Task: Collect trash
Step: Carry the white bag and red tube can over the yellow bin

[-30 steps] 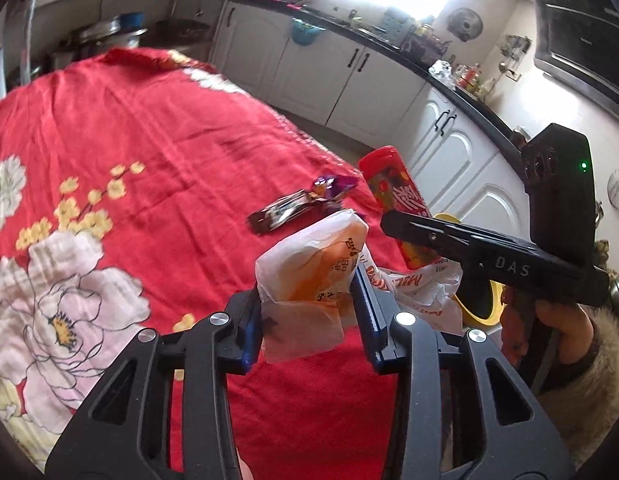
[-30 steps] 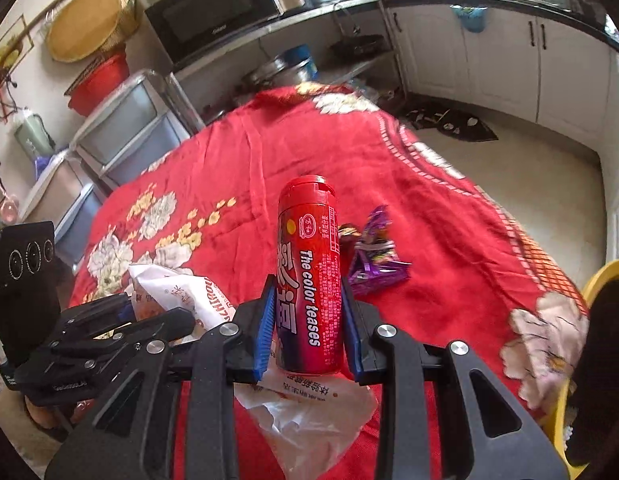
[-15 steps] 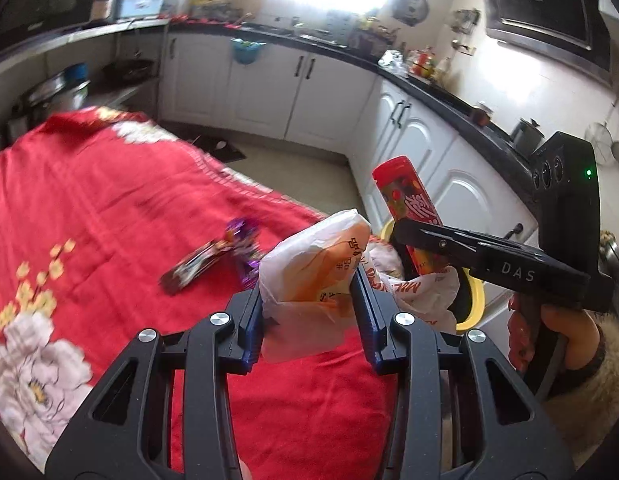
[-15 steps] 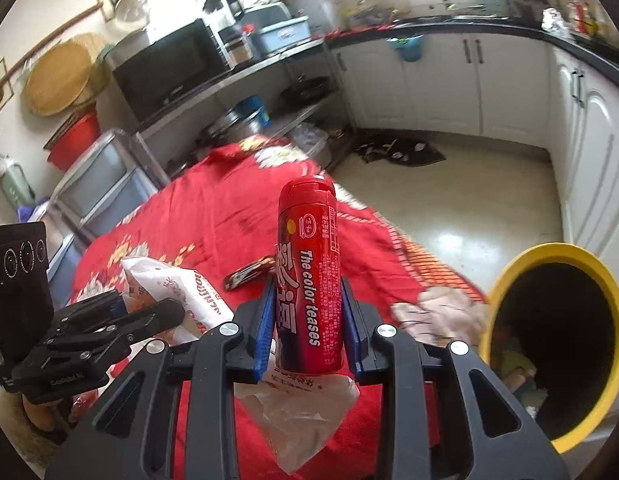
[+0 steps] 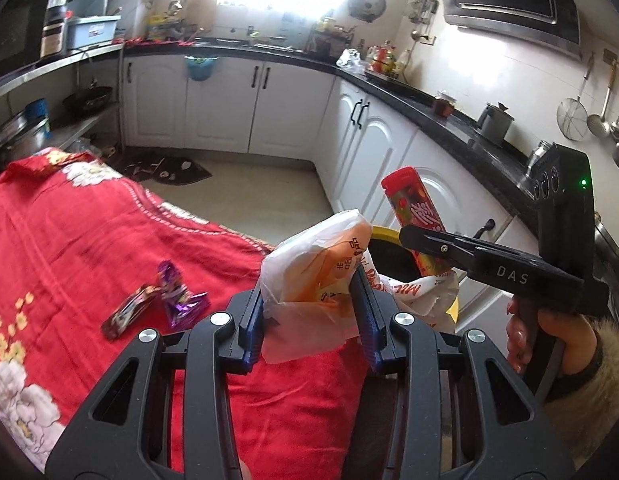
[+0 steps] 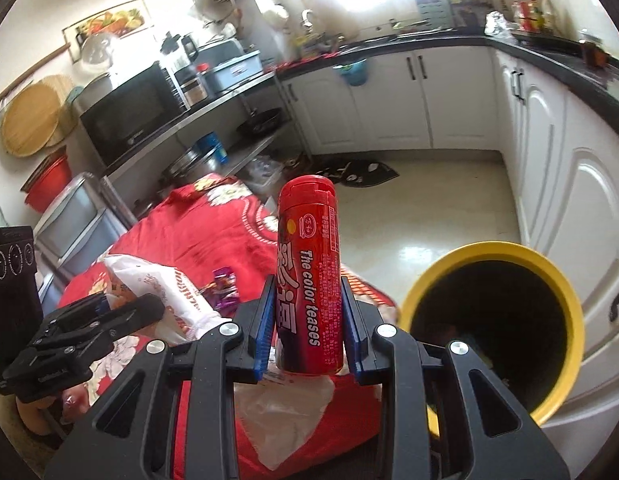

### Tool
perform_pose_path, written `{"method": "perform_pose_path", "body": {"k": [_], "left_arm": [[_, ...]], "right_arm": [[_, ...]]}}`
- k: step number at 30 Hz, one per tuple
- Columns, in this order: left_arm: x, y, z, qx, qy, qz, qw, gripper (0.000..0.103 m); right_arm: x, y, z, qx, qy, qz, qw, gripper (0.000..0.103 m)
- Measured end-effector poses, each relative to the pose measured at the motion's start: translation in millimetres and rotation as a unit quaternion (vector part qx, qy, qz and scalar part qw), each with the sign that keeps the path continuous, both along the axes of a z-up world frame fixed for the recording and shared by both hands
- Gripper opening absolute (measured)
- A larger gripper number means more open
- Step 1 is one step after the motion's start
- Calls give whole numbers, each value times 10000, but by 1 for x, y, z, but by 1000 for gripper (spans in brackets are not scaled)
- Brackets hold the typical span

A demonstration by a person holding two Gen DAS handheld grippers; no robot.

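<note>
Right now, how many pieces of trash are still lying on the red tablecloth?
2: a purple wrapper and a dark wrapper beside it on its left, both near the cloth's edge. The jaws and held trash hide part of the cloth, so more may be hidden.

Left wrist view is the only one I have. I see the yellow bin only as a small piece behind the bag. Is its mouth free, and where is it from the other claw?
Observer: In the right wrist view the yellow bin shows its whole dark mouth, uncovered, to the right of the right claw.
Operator: Is the red tube held well?
Observer: Yes, both blue pads press its sides, and the red tube stands upright; its label reads "The color teases".
Operator: Anything under it?
Observer: A crumpled white wrapper hangs below the tube.
Operator: And what is behind the table?
Observer: A black microwave on a shelf, with round wooden boards against the wall.
</note>
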State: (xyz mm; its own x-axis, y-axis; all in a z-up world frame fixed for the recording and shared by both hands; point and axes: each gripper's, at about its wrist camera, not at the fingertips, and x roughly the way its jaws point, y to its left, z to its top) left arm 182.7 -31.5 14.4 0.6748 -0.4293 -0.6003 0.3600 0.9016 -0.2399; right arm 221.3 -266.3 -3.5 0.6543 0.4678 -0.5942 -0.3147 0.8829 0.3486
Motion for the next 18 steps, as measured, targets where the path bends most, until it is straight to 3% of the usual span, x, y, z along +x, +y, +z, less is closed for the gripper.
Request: {"method": "perform_pose_path", "body": {"k": [18], "left_arm": [[14, -60, 12, 208, -272, -417, 9985, 31]], "right_arm": [[-16, -85, 7, 75, -181, -912, 9956, 28]]}}
